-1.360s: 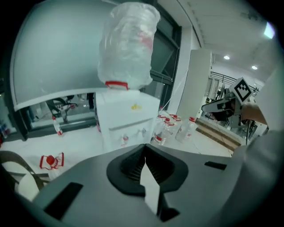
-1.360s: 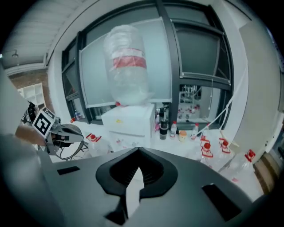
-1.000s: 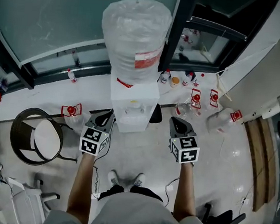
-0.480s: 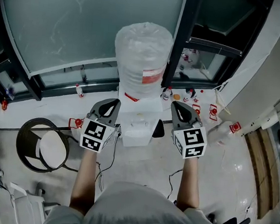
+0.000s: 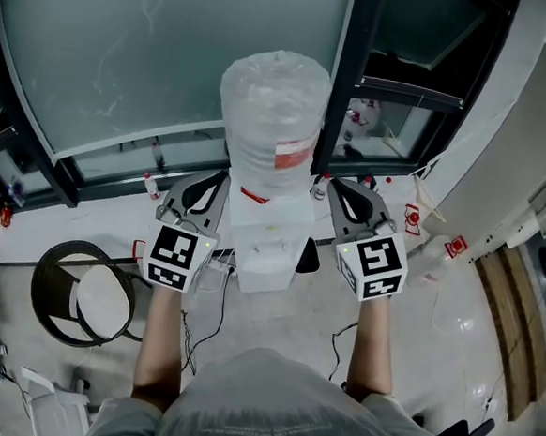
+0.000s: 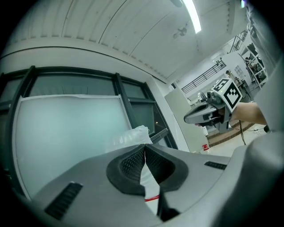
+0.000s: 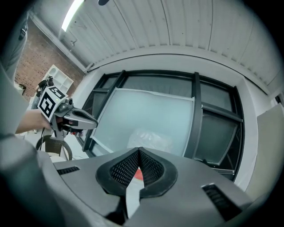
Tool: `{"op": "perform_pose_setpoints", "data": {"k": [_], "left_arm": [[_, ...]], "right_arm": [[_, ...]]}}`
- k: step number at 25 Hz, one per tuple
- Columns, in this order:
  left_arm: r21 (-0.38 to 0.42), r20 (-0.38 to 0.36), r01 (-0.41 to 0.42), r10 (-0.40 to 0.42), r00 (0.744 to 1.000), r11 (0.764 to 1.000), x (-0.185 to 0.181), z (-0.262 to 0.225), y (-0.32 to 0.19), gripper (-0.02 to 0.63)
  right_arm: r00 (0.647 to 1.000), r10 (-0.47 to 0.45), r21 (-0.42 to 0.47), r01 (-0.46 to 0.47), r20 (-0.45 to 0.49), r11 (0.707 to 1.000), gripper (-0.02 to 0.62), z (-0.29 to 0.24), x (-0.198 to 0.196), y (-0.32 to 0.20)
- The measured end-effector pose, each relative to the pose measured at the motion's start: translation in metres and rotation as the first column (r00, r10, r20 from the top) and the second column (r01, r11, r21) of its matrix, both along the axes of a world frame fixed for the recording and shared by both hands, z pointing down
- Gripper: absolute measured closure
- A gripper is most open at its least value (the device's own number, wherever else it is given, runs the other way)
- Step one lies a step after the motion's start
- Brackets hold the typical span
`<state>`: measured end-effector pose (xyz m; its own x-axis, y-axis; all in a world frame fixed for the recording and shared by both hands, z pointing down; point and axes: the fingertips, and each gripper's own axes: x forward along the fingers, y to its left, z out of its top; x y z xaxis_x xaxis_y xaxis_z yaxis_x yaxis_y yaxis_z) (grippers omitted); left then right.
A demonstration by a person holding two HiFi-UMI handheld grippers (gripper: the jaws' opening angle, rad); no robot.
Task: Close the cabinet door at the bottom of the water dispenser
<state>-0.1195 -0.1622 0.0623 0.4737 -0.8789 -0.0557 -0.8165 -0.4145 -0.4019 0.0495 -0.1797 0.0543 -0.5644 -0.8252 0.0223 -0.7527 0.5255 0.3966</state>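
The white water dispenser (image 5: 264,247) stands by the window, carrying a plastic-wrapped bottle (image 5: 273,118) with a red label. Seen from above, its bottom cabinet door is hidden. My left gripper (image 5: 207,186) is held up at the dispenser's left side, jaws shut and empty. My right gripper (image 5: 346,196) is level with it on the right side, also shut and empty. In the left gripper view the shut left gripper (image 6: 144,146) points at the bottle (image 6: 132,136), with the right gripper (image 6: 205,114) beyond. In the right gripper view the right gripper (image 7: 138,151) faces the bottle (image 7: 151,137); the left gripper (image 7: 75,119) shows at left.
A round wicker chair (image 5: 48,307) stands at the left on the pale floor. Small red-capped bottles (image 5: 411,216) lie along the window base to the right. A cable (image 5: 196,321) trails on the floor in front of the dispenser. Wooden planks (image 5: 510,316) lie at far right.
Both grippers have risen from low beside the dispenser's body to bottle-base height, still shut. The head view has risen too, and the person's feet are out of sight.
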Motion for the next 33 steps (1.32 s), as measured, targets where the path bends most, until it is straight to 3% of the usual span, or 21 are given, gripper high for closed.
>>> {"op": "perform_pose_setpoints", "data": {"k": [4, 15, 26, 33], "left_arm": [[0.0, 0.015, -0.027, 0.027, 1.0, 1.0, 0.005, -0.002, 0.006, 0.586], [-0.033, 0.077, -0.035, 0.037, 0.996, 0.999, 0.009, 0.018, -0.001, 0.584], [-0.072, 0.024, -0.023, 0.025, 0.999, 0.997, 0.003, 0.029, -0.003, 0.584], [-0.069, 0.039, -0.026, 0.029, 0.999, 0.997, 0.006, 0.031, -0.007, 0.584]], "right_arm": [[0.999, -0.025, -0.004, 0.025, -0.035, 1.0, 0.568, 0.003, -0.01, 0.001], [1.0, -0.006, -0.03, 0.006, -0.014, 1.0, 0.568, 0.017, -0.003, -0.006], [1.0, 0.006, -0.056, -0.008, -0.029, 0.998, 0.568, 0.028, 0.003, -0.007], [0.999, 0.015, -0.048, -0.016, -0.038, 0.999, 0.568, 0.029, 0.005, -0.013]]}}
